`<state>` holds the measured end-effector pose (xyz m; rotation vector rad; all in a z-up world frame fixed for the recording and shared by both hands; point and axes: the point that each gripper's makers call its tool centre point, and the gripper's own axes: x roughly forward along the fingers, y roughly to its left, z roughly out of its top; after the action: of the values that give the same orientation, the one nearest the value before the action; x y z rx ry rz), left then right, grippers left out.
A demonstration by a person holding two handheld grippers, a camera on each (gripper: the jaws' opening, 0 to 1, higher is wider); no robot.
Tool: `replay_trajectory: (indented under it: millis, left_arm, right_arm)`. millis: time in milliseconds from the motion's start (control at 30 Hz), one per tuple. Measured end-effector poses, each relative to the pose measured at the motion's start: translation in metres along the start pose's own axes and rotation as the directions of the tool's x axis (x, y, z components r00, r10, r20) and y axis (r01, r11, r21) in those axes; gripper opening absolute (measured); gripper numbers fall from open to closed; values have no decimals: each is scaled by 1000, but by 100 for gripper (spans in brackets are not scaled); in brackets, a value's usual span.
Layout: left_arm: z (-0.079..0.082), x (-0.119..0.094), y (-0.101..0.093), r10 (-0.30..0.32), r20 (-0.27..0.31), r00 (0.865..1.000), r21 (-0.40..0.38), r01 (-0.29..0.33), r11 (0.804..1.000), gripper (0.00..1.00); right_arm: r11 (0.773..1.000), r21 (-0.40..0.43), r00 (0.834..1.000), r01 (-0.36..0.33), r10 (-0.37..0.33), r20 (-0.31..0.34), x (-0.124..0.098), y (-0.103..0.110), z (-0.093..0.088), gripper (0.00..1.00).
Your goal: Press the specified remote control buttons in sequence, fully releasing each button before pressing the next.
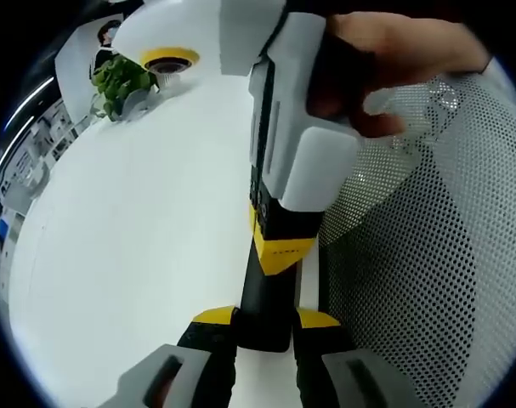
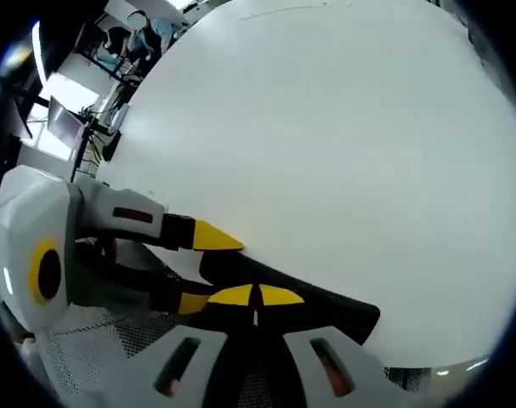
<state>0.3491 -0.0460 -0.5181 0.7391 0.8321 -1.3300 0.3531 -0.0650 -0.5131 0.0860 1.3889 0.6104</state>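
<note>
Here the remote (image 1: 262, 310) is a dark bar clamped between the yellow-tipped jaws of the left gripper (image 1: 264, 327), its long axis running straight ahead from them over the white table (image 1: 130, 221). In the right gripper view the remote (image 2: 300, 293) lies slantwise, and the right gripper (image 2: 256, 297) has its yellow tips closed together right at its surface, though whether they touch it is unclear. The remote's buttons cannot be made out, and its far end is hidden behind the right gripper (image 1: 292, 127) and a hand (image 1: 385, 59), beside a dotted mesh (image 1: 419, 255).
</note>
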Motion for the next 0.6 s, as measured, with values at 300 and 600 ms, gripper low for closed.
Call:
replay_trajectory:
  millis: [300, 600]
  left_arm:
    - [0, 0, 0, 4, 2, 1000, -5, -4, 1000, 25]
    - [0, 0, 0, 6, 5, 1000, -2, -6, 1000, 25]
  right_arm:
    - [995, -56, 994, 86, -90, -68, 1, 0, 1, 0]
    - [997, -18, 996, 73, -73, -44, 0, -1, 0, 0]
